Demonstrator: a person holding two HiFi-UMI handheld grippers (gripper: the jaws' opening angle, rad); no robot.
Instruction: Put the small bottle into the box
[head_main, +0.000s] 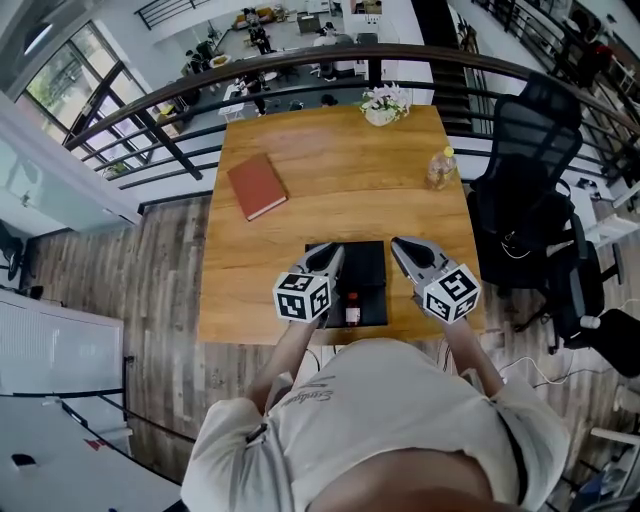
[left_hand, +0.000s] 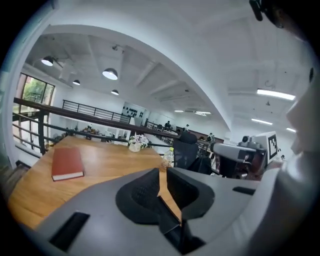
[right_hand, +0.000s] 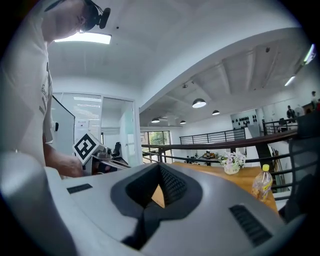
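Note:
A black box (head_main: 368, 262) lies open on the wooden table (head_main: 300, 270), near its front edge. A small bottle (head_main: 352, 311) with a dark red cap and white label sits inside the box's outline at its near side. My left gripper (head_main: 335, 252) (left_hand: 162, 172) hovers over the box's left part, shut with nothing between its jaws. My right gripper (head_main: 398, 243) (right_hand: 160, 169) is just right of the box, shut and holding nothing. Both gripper views look level across the table and do not show the box.
A red book (head_main: 257, 187) (left_hand: 67, 163) lies at the table's back left. A white pot of flowers (head_main: 383, 105) stands at the far edge. A clear yellow-capped bottle (head_main: 440, 168) (right_hand: 261, 182) stands at the right edge. A black office chair (head_main: 530, 170) is beside the table.

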